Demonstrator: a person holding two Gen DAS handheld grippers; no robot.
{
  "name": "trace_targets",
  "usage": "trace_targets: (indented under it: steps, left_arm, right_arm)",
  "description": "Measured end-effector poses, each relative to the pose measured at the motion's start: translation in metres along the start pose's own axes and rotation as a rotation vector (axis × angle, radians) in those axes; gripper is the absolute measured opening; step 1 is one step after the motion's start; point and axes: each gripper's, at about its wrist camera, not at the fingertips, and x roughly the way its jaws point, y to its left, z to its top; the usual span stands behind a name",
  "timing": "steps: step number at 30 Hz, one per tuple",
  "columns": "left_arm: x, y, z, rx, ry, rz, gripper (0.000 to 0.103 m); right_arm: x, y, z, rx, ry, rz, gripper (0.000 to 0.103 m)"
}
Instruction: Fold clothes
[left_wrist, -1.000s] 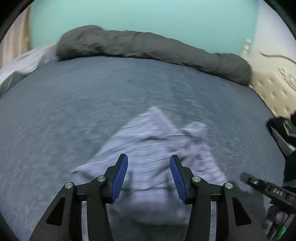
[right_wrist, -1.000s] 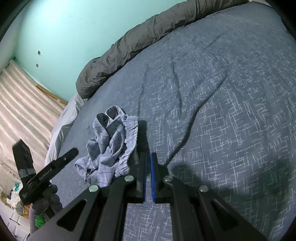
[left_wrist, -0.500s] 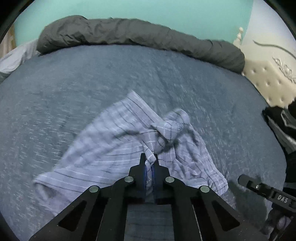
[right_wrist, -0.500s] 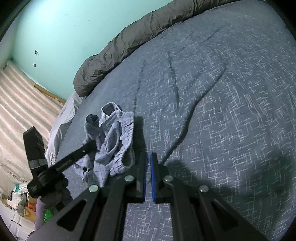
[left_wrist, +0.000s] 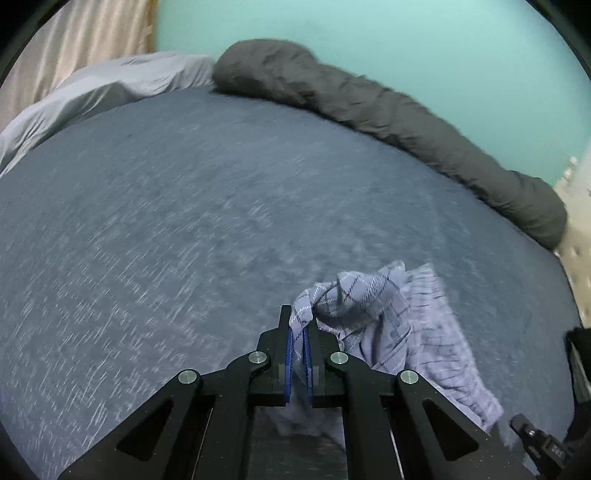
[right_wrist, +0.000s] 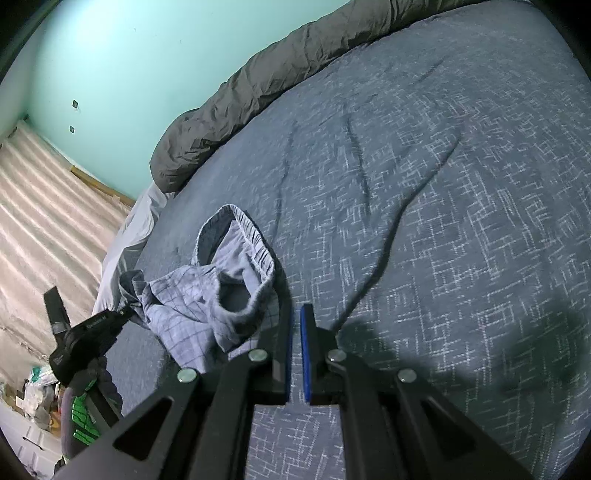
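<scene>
A pair of light blue checked shorts (left_wrist: 399, 325) lies crumpled on the blue bedspread (left_wrist: 184, 229). My left gripper (left_wrist: 298, 325) is shut on a bunched edge of the shorts and holds it lifted. In the right wrist view the shorts (right_wrist: 210, 295) lie left of my right gripper (right_wrist: 295, 314), with the elastic waistband open toward it. The left gripper (right_wrist: 122, 314) shows there pinching the shorts' far left corner. My right gripper is shut and empty, just above the bedspread (right_wrist: 443, 221), beside the shorts' right edge.
A rolled dark grey duvet (left_wrist: 388, 110) lies along the far side of the bed by the teal wall. A pale sheet (left_wrist: 103, 88) hangs at the bed's left corner. A cream tufted headboard (left_wrist: 576, 236) is at the right. Curtains and floor clutter (right_wrist: 37, 391) lie beyond the bed edge.
My left gripper closed on the shorts, then lifted and pulled the pinched edge to the left, so the garment trails to its right. The right gripper stayed shut in place.
</scene>
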Motion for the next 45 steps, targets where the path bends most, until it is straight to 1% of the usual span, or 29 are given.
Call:
trace_targets:
  steps: [2,3,5,7,8,10,11,14,16,17,18,19,20,21,22,23,25,29,33,36,37,39,41,43,45]
  left_arm:
    - [-0.001,0.002,-0.003,-0.010,0.001,0.026,0.023]
    - [-0.005,0.000,-0.003,-0.002,-0.011,0.033,0.026]
    - [-0.016,-0.008,-0.003,0.030,-0.063,0.051,0.040]
    - [-0.027,-0.020,-0.004,0.070,-0.109,0.047,0.043]
    - [-0.026,-0.030,-0.006,0.099,-0.100,0.011,0.046]
    - [-0.020,-0.052,-0.012,0.170,-0.053,-0.078,0.047]
    - [-0.015,-0.063,-0.017,0.207,-0.028,-0.103,0.047]
    - [-0.001,-0.092,-0.034,0.313,0.034,-0.143,0.047]
    - [0.006,-0.101,-0.041,0.351,0.064,-0.162,0.047]
    - [0.008,-0.103,-0.045,0.366,0.086,-0.175,0.047]
    - [0.010,-0.104,-0.049,0.379,0.106,-0.190,0.047]
    - [0.012,-0.105,-0.052,0.389,0.122,-0.203,0.044]
    - [0.013,-0.107,-0.056,0.402,0.141,-0.216,0.033]
    - [0.013,-0.108,-0.061,0.417,0.163,-0.228,0.026]
    - [0.015,-0.109,-0.063,0.424,0.179,-0.238,0.016]
    - [0.017,-0.108,-0.064,0.425,0.191,-0.246,0.010]
    - [0.019,-0.105,-0.068,0.423,0.213,-0.258,0.002]
    - [0.012,-0.094,-0.066,0.402,0.210,-0.264,0.001]
    - [0.012,-0.083,-0.054,0.366,0.196,-0.259,0.001]
    - [0.014,-0.080,-0.045,0.317,0.167,-0.256,0.001]
    - [0.016,-0.082,-0.042,0.305,0.164,-0.262,0.003]
    - [0.018,-0.090,-0.041,0.317,0.159,-0.253,0.014]
    - [0.019,-0.099,-0.042,0.337,0.139,-0.240,0.040]
    - [0.022,-0.101,-0.043,0.347,0.141,-0.235,0.047]
    - [0.025,-0.100,-0.044,0.354,0.147,-0.232,0.046]
  right_arm:
    - [0.003,0.004,0.003,0.002,0.000,-0.001,0.004]
    - [0.004,0.005,0.003,0.004,0.000,-0.001,0.004]
    - [0.003,0.005,0.003,0.007,-0.001,-0.001,0.004]
    - [0.004,0.007,0.003,0.009,-0.001,-0.001,0.004]
    - [0.005,0.007,0.003,0.009,0.000,-0.002,0.004]
    - [0.006,0.008,0.002,0.011,0.003,-0.004,0.004]
    - [0.008,0.008,0.002,0.014,0.005,-0.005,0.004]
    - [0.012,0.009,0.002,0.032,0.013,-0.001,0.004]
    - [0.015,0.008,0.003,0.051,0.019,0.009,0.005]
    - [0.017,0.008,0.004,0.061,0.020,0.018,0.006]
    - [0.019,0.009,0.005,0.069,0.022,0.029,0.010]
    - [0.021,0.011,0.006,0.074,0.023,0.039,0.014]
    - [0.023,0.014,0.006,0.076,0.025,0.049,0.025]
    - [0.025,0.016,0.006,0.078,0.027,0.059,0.036]
    - [0.027,0.019,0.006,0.075,0.031,0.064,0.037]
    - [0.029,0.021,0.006,0.069,0.036,0.068,0.037]
    - [0.032,0.023,0.005,0.065,0.044,0.067,0.037]
    - [0.034,0.019,0.007,0.091,0.042,0.056,0.037]
    - [0.030,0.014,0.008,0.107,0.031,0.041,0.037]
    - [0.029,0.012,0.008,0.111,0.028,0.031,0.037]
    - [0.029,0.012,0.007,0.111,0.029,0.029,0.037]
    - [0.028,0.012,0.006,0.109,0.030,0.026,0.037]
    - [0.027,0.011,0.006,0.106,0.032,0.024,0.037]
    - [0.027,0.011,0.006,0.104,0.033,0.022,0.037]
    - [0.027,0.010,0.006,0.103,0.034,0.021,0.037]
